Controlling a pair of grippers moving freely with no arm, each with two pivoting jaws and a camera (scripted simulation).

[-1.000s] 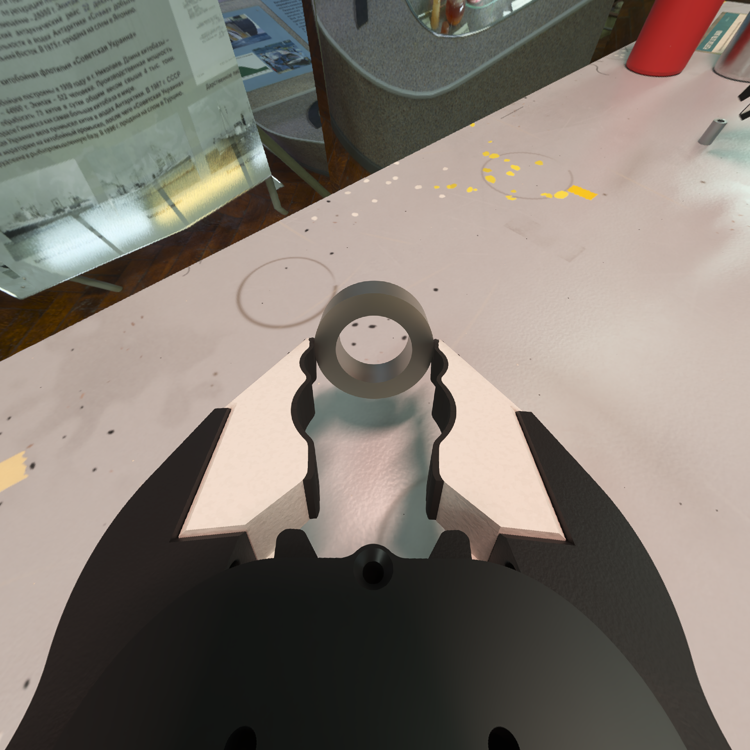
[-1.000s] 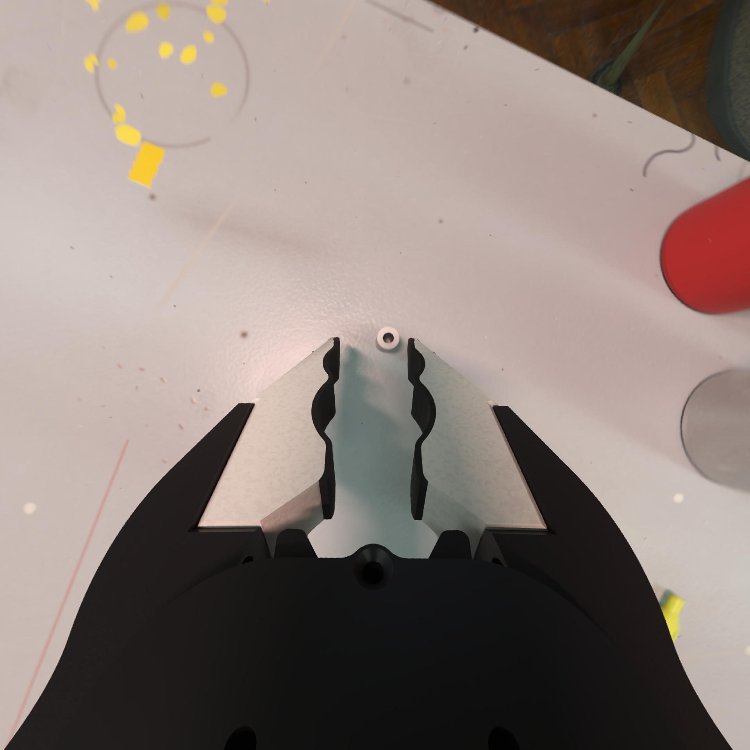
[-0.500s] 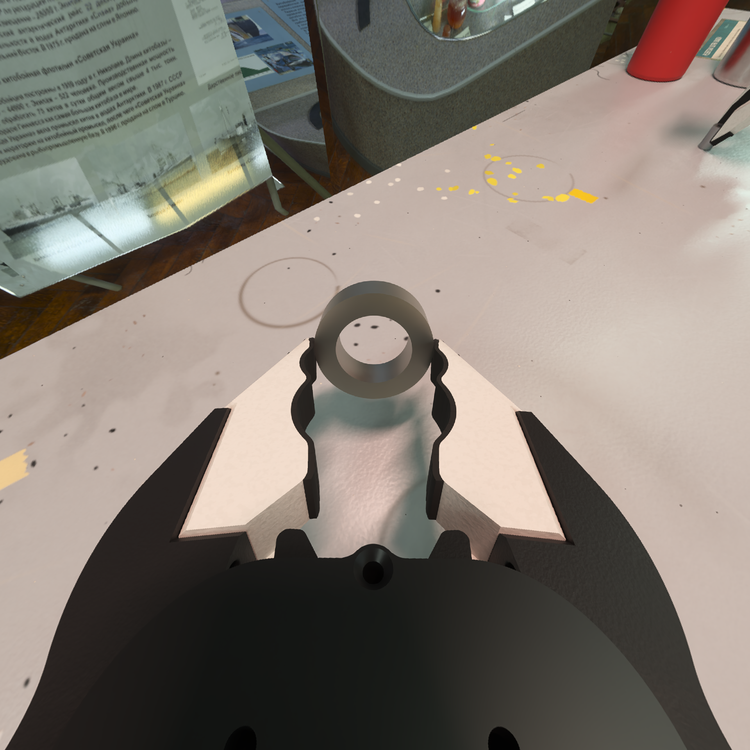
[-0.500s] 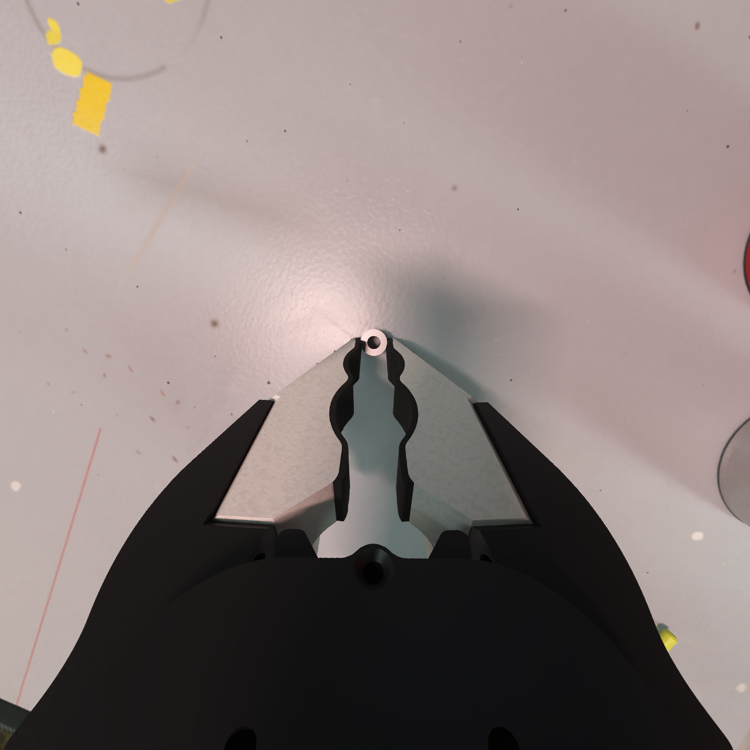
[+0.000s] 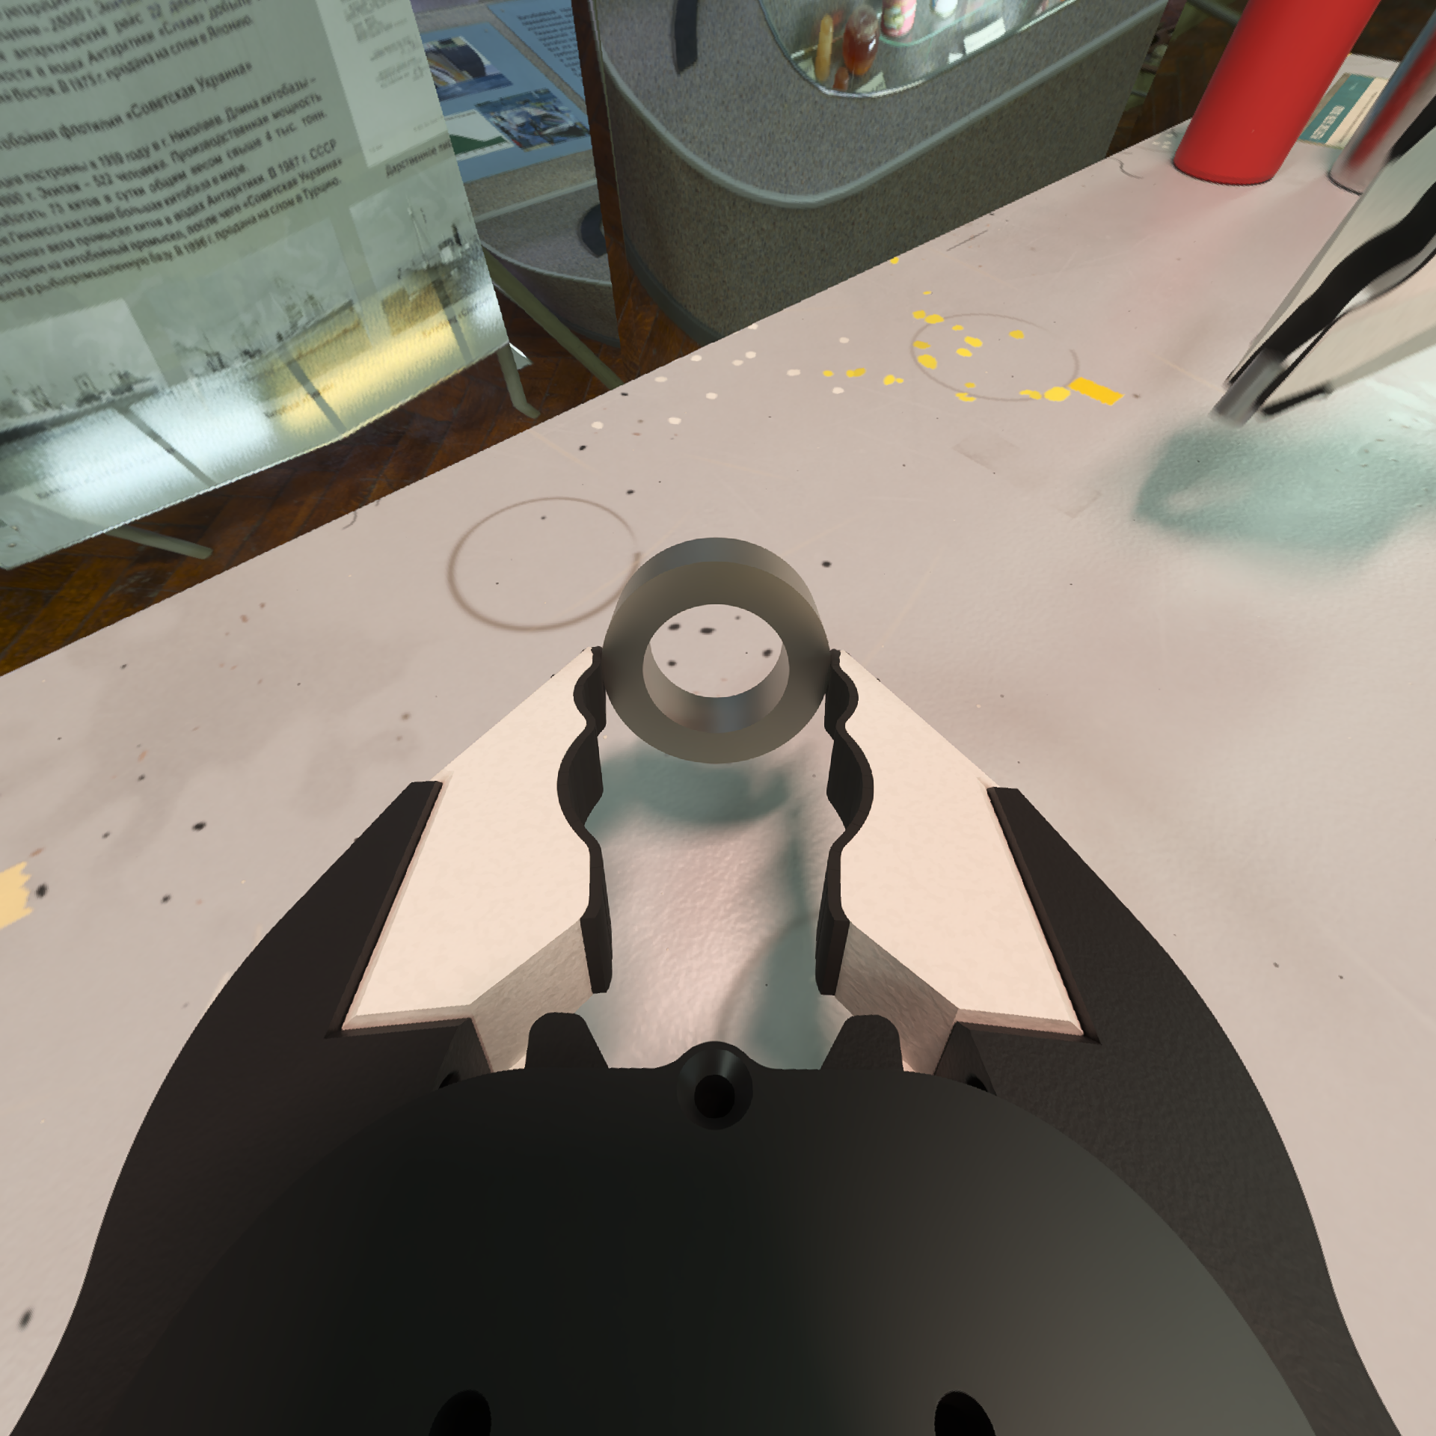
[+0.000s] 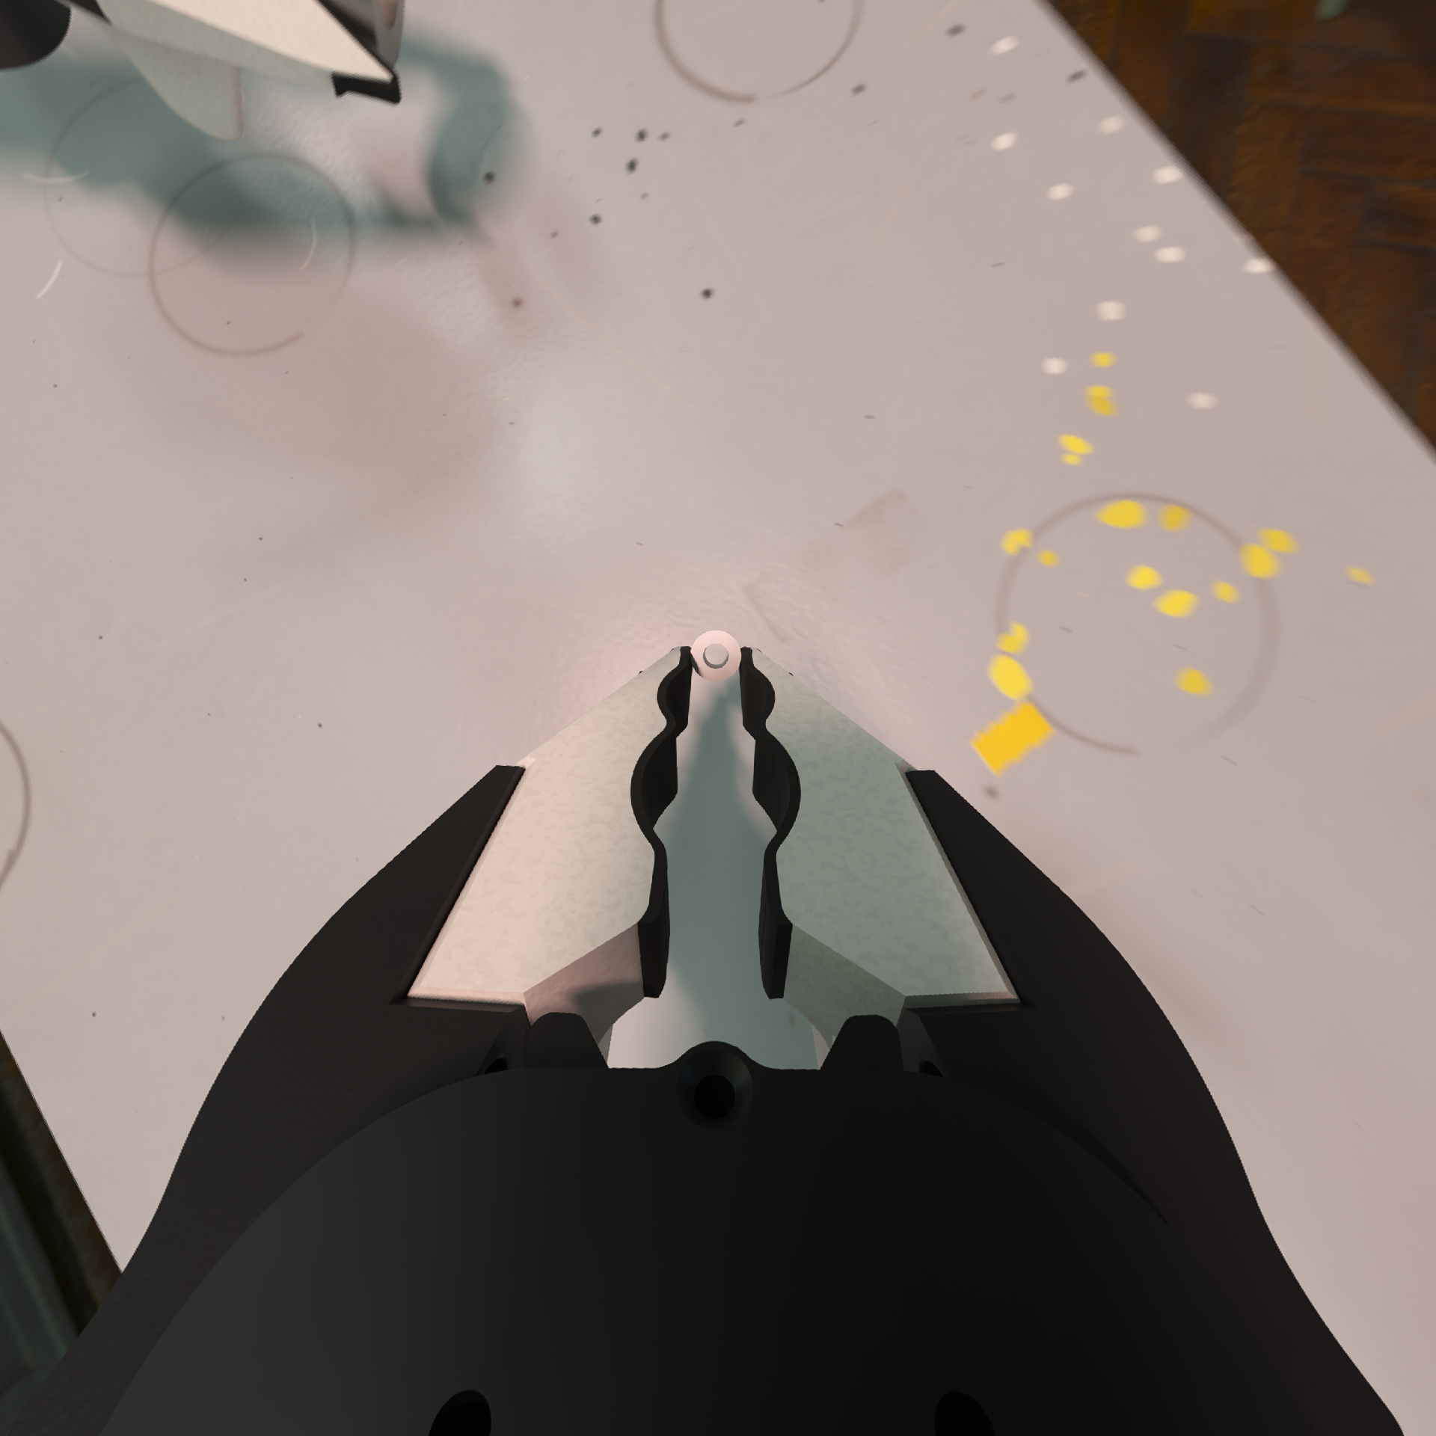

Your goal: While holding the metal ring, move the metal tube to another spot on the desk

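Note:
My left gripper (image 5: 713, 670) is shut on a grey metal ring (image 5: 713, 650) and holds it upright a little above the white desk (image 5: 1010, 699), its hole facing me. My right gripper (image 6: 715, 657) is shut on the small metal tube (image 6: 715, 657), seen end-on between its fingertips, lifted off the desk (image 6: 544, 482). In the left wrist view the right gripper (image 5: 1259, 400) shows blurred at the far right with the tube (image 5: 1239, 398) at its tip, above its shadow. The left gripper's fingers (image 6: 311, 62) show at the top left of the right wrist view.
A red cylinder (image 5: 1274, 85) and part of a grey cylinder (image 5: 1352, 167) stand at the desk's far right. Yellow paint spots and a pencilled circle (image 6: 1134, 622) mark the desk. The far desk edge (image 5: 622, 388) drops to a wooden floor with a display board (image 5: 233, 233) and a grey cabinet (image 5: 816, 116).
My right gripper has lifted the tube off the desk and carried it toward the left gripper, past the yellow spots. The left gripper and ring have stayed still.

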